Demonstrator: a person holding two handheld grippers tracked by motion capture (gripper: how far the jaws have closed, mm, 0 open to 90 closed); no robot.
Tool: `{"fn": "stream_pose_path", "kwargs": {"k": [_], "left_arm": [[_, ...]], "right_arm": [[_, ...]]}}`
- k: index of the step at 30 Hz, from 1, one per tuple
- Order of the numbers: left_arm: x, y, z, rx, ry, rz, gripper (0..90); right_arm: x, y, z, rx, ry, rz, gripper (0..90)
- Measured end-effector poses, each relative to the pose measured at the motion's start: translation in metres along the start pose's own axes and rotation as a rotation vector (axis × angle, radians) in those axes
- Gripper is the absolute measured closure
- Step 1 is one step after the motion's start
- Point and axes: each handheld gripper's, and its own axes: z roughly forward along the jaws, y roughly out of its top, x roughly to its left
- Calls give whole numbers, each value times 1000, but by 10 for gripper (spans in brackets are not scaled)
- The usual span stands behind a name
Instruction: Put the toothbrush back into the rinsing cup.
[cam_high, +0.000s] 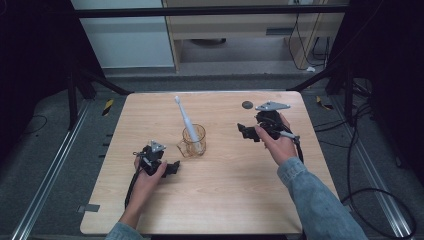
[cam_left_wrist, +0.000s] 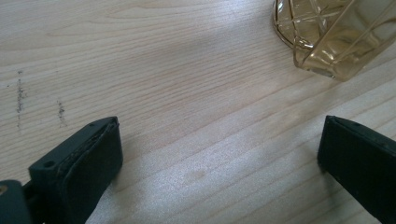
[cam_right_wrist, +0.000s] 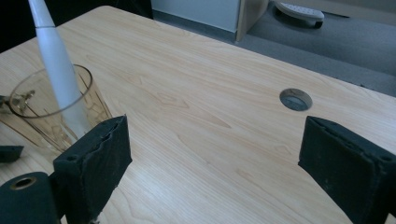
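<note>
Forearms in denim sleeves come in from the near edge of the wooden table (cam_high: 225, 200), each hand carrying 1 gripper. Near and left of the middle, the left gripper (cam_high: 167, 168) rests low on the wood with its jaws spread wide and nothing between them; its own view looks past them to the base of the amber glass cup (cam_left_wrist: 327, 37) just beyond, which suggests a reach for the cup. That cup (cam_high: 194, 141) stands at the table's centre and props a white electric toothbrush (cam_high: 186, 120), which leans left and far because only the rim holds it up. Off to the right, the right gripper (cam_high: 248, 133) hangs above the table, jaws likewise wide and empty, pointed towards the cup. A round cable hole (cam_high: 247, 104) lies far right.
</note>
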Motion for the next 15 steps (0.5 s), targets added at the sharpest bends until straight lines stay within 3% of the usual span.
{"fn": "stream_pose_path", "kwargs": {"k": [7, 11, 15], "left_arm": [[0, 0, 0, 0, 0, 0, 0], [0, 0, 0, 0, 0, 0, 0], [0, 0, 0, 0, 0, 0, 0]], "right_arm": [[-15, -18, -10, 15, -29, 23, 91], [-22, -32, -10, 32, -52, 15, 89], [-30, -47, -7, 51, -48, 38, 118]]}}
